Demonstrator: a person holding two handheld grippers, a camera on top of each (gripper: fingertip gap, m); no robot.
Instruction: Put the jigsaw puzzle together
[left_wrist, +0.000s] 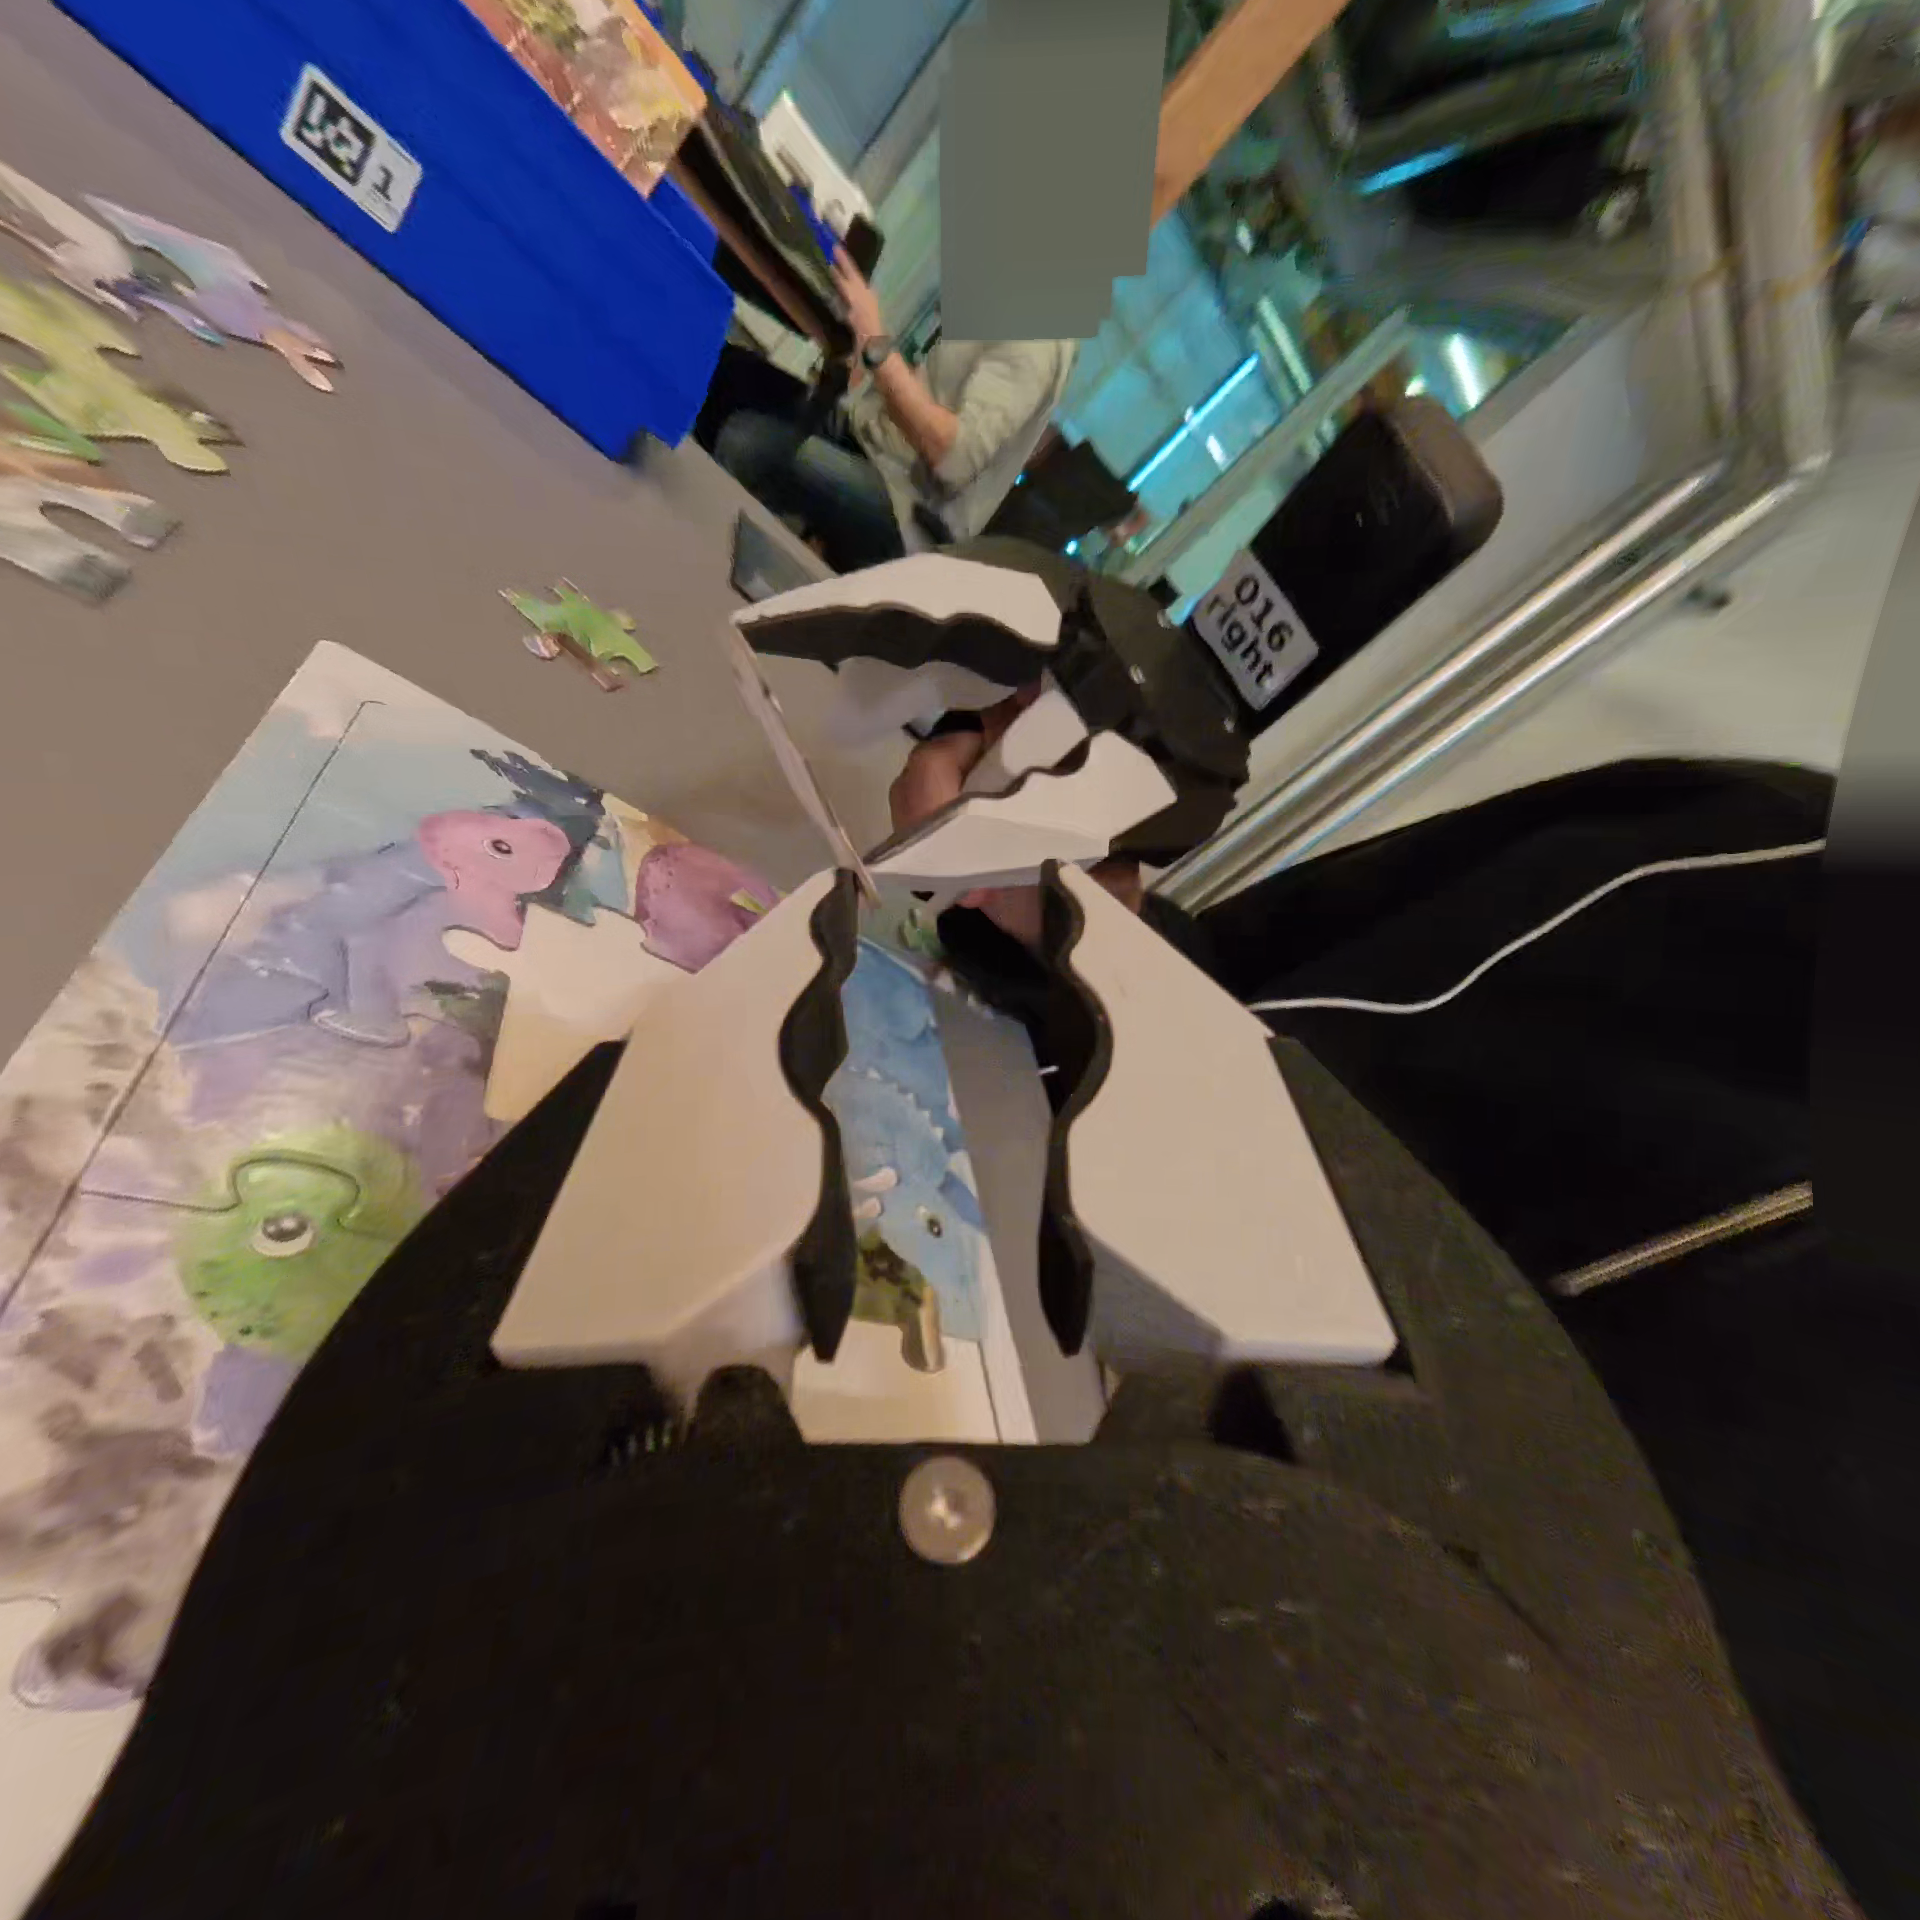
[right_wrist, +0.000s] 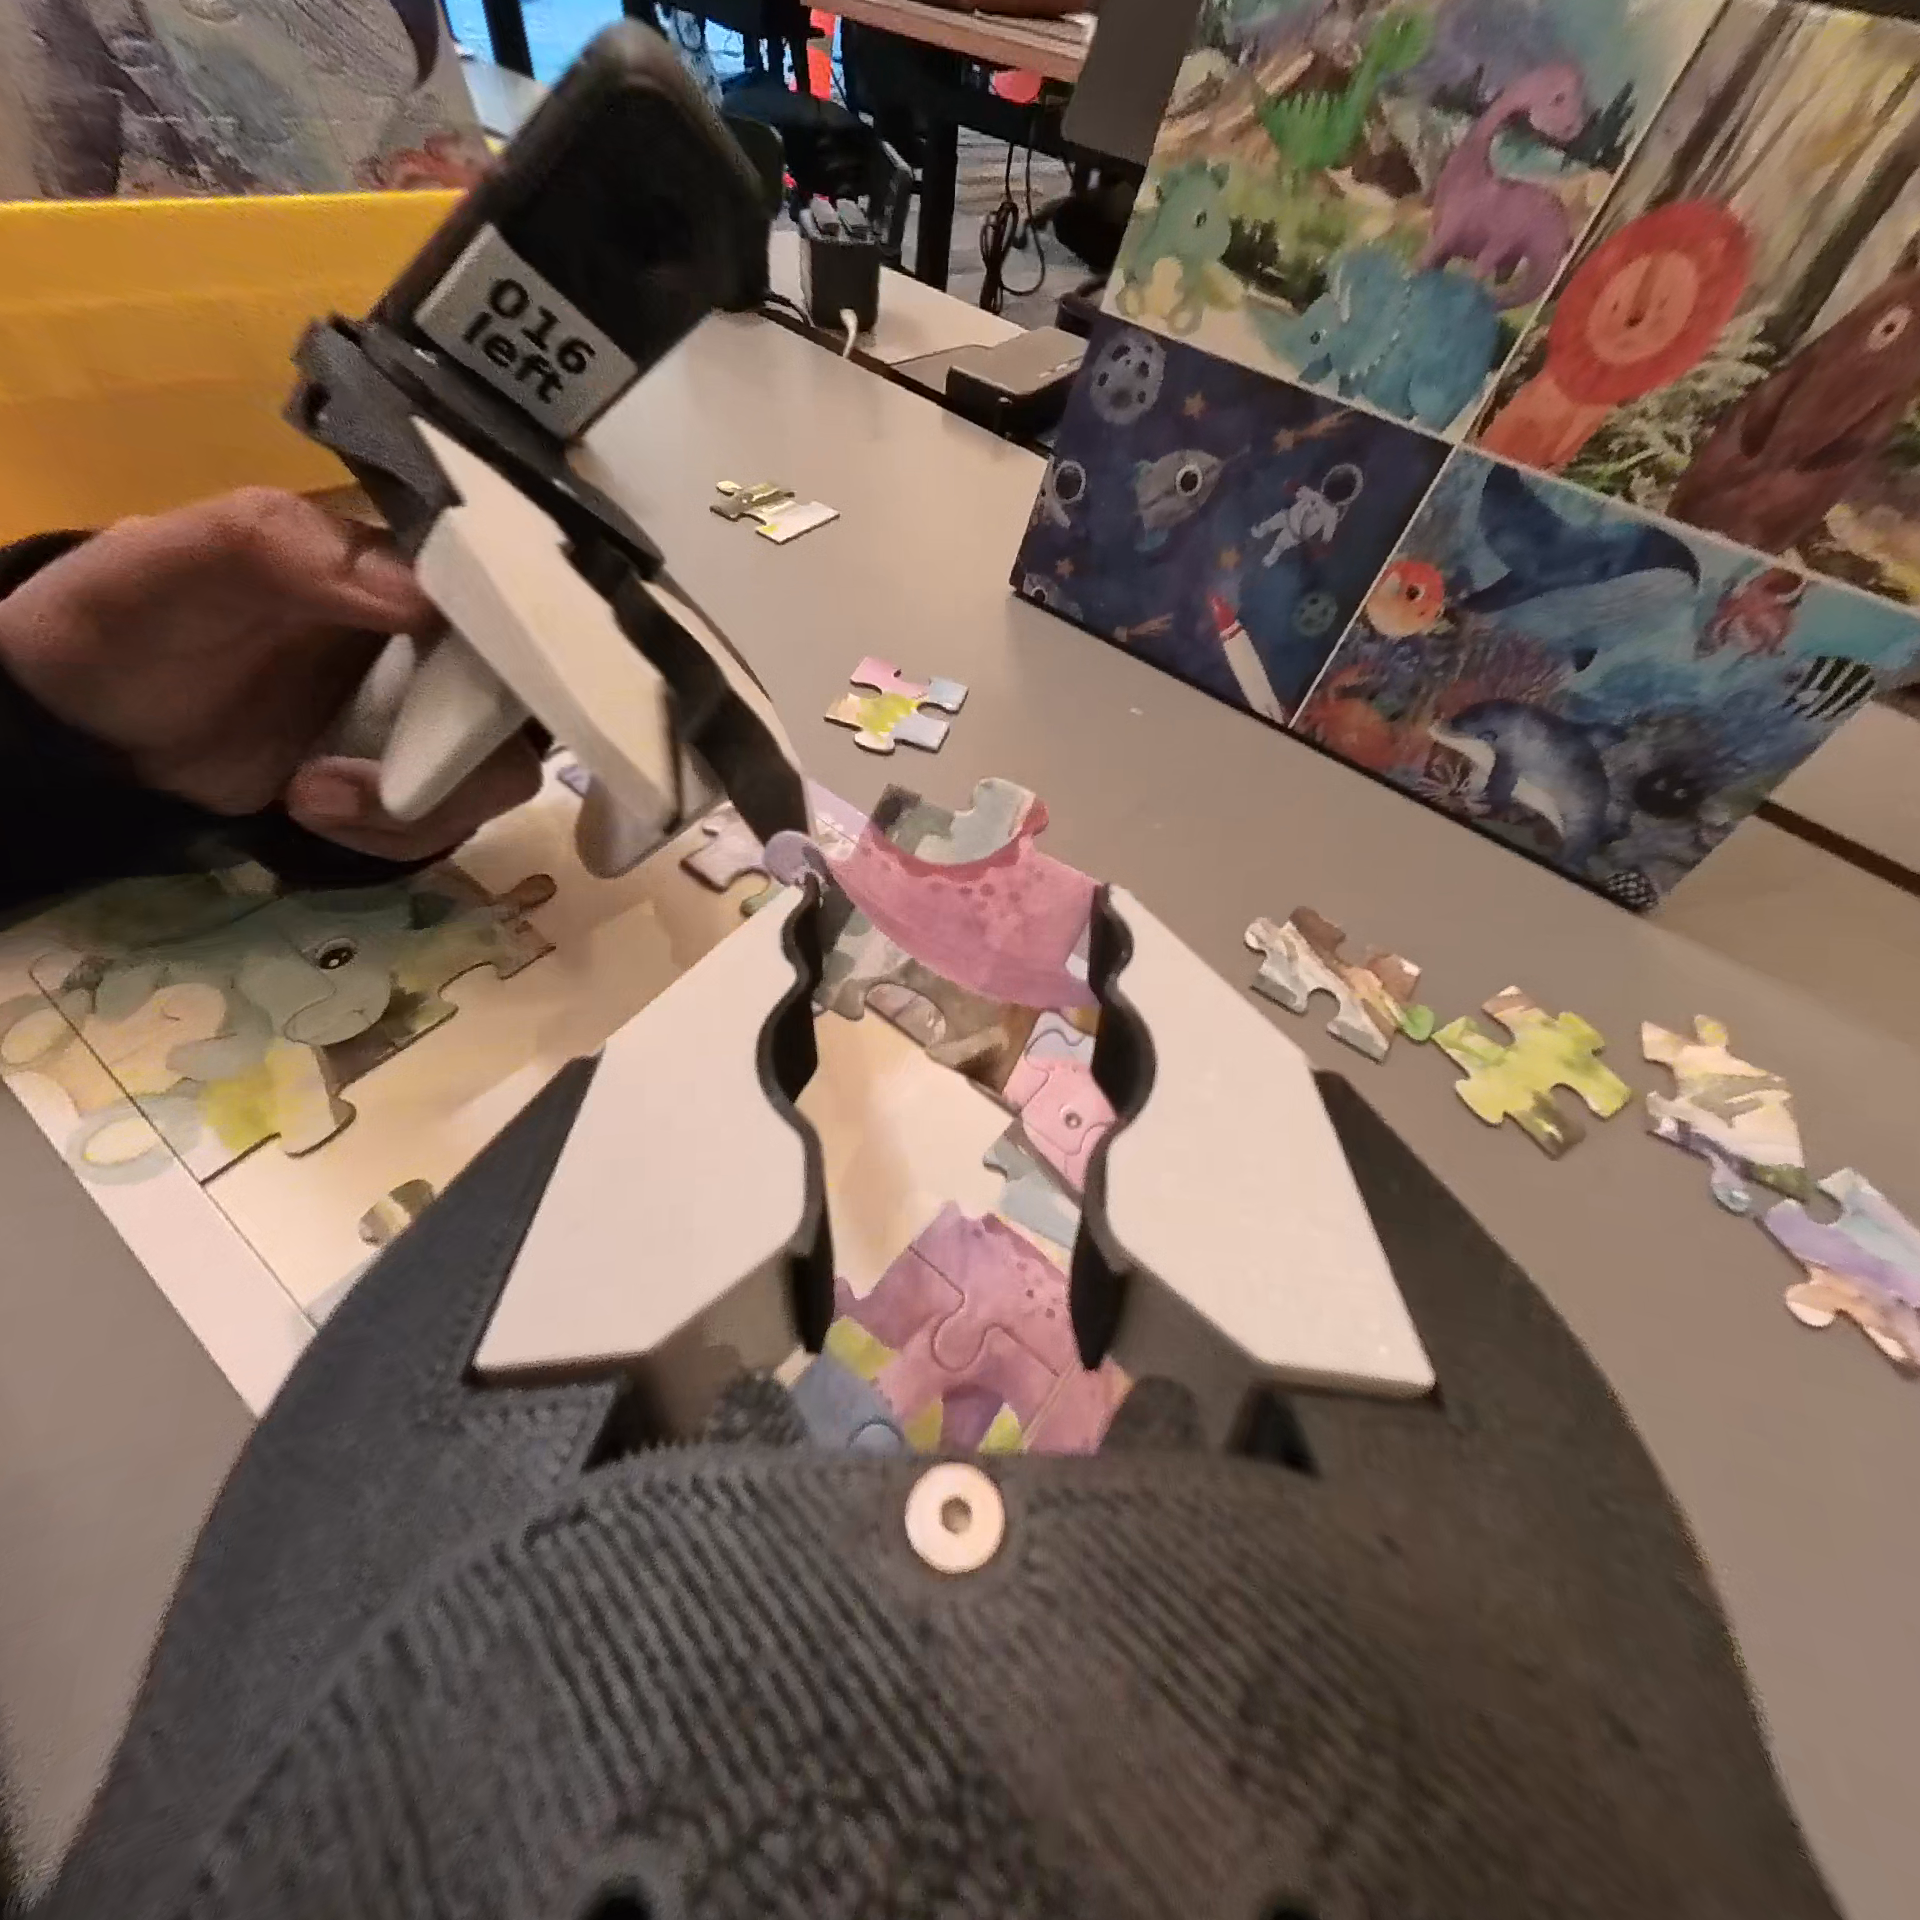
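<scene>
Below, the partly assembled dinosaur puzzle board (right_wrist: 156, 1049) lies on the grey table (right_wrist: 1143, 810). Right gripper (right_wrist: 951, 914) is clamped on a pink puzzle piece (right_wrist: 966, 914) above it; left gripper (left_wrist: 951, 894) stands apart, its tip touching the piece's edge.

Your puzzle board (right_wrist: 260, 1195) lies on the worktop (right_wrist: 1195, 831); loose pieces (right_wrist: 1527, 1070) sit to its right, the box (right_wrist: 1455, 582) behind them.
</scene>
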